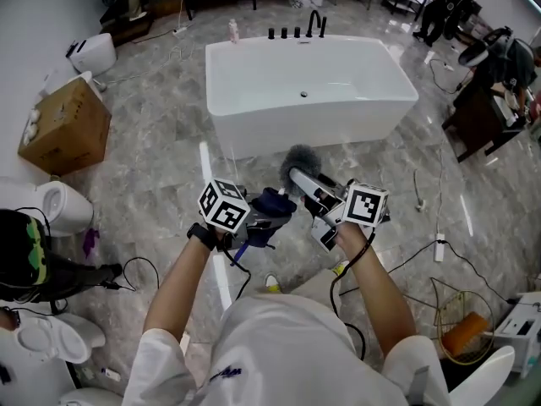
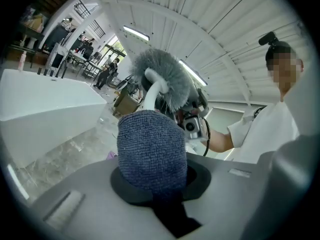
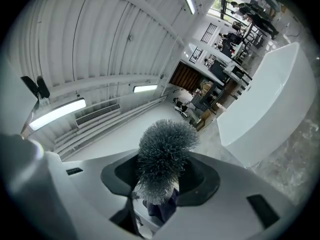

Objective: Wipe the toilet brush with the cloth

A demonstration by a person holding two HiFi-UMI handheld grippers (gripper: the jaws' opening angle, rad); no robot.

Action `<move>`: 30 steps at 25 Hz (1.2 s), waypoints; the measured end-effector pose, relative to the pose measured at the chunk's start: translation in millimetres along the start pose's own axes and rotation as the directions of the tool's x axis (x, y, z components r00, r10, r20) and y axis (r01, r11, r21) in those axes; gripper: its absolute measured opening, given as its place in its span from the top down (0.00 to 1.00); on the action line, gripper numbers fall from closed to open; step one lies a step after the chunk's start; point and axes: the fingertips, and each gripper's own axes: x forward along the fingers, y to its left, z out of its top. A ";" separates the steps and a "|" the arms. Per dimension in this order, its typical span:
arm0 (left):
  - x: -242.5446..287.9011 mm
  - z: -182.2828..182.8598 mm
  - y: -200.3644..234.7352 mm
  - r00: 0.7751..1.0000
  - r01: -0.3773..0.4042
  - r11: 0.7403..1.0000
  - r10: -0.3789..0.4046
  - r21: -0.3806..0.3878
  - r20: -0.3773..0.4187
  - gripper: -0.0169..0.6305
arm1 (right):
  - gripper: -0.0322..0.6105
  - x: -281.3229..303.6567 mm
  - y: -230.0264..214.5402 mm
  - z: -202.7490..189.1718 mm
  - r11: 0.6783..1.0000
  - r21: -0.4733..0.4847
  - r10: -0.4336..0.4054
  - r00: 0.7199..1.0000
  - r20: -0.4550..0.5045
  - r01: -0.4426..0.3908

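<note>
Your left gripper (image 1: 254, 220) is clamped on the bunched dark blue cloth (image 2: 152, 154), and your right gripper (image 1: 319, 210) grips the handle of the toilet brush (image 3: 162, 151). In the head view its grey bristle head points away from you at mid-frame, before the white bathtub (image 1: 338, 108). You seem to be mid-wipe, with the cloth just beside the brush neck; next, press it against the shaft and draw it along

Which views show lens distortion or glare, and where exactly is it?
Head view: light streaks glare on the glossy floor. Left gripper view: fisheye circle, dark corners; the cloth stays sharp. Right gripper view: same fisheye; the ceiling lamp is overexposed, the toilet brush clear.
</note>
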 end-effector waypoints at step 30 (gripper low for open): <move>12.3 -10.5 -17.6 0.994 0.105 0.992 -0.102 -0.066 0.049 0.90 | 0.66 -23.0 -5.2 77.8 1.000 0.001 -0.024 0.995 0.095 0.024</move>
